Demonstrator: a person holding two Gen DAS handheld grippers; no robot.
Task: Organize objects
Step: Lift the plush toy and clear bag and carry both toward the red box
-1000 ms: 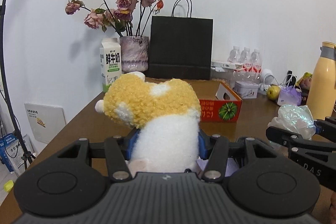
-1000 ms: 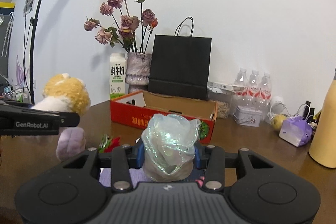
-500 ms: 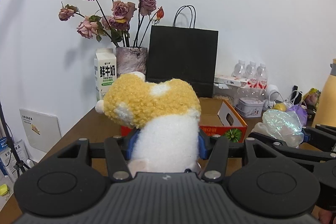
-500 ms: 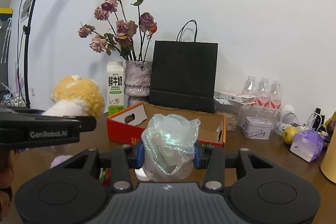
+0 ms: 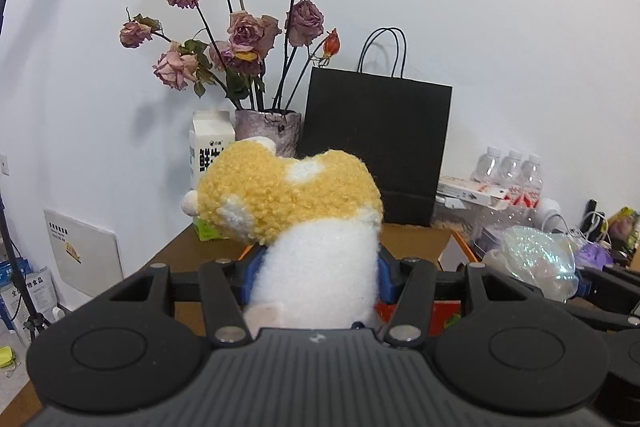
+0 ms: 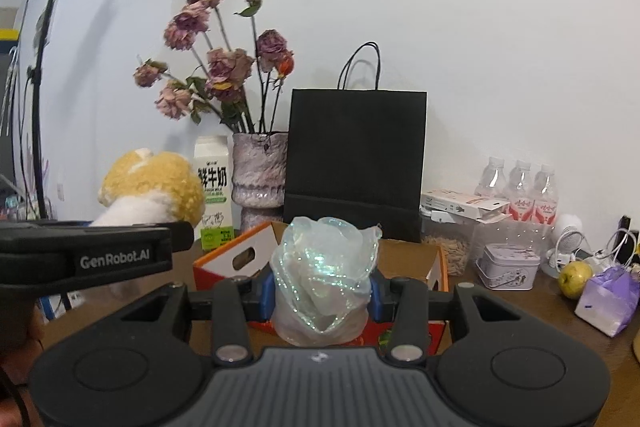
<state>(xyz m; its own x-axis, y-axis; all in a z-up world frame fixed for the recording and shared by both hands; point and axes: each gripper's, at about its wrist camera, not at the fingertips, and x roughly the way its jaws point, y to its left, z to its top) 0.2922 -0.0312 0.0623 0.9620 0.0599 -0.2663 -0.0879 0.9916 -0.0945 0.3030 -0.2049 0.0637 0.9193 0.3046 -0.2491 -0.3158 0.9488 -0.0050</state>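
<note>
Plush yellow-and-white toy (image 5: 304, 227) clamped in my left gripper (image 5: 316, 275), iridescent crumpled film bundle (image 6: 324, 279) clamped in my right gripper (image 6: 322, 291); I should clear the walls of the orange cardboard box (image 6: 240, 259), lower centre, before releasing.

black paper bag (image 6: 356, 155), vase of dried roses (image 6: 259, 171), milk carton (image 6: 213, 187), water bottles (image 6: 520, 187)

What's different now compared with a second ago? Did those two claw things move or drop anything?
Both moved forward and a little up toward the red box, now just beyond their fingers. Nothing was dropped or picked up: the left gripper still clamps the plush toy, the right gripper still clamps the shiny plastic bundle. The vase, milk carton and black bag stayed put.
</note>
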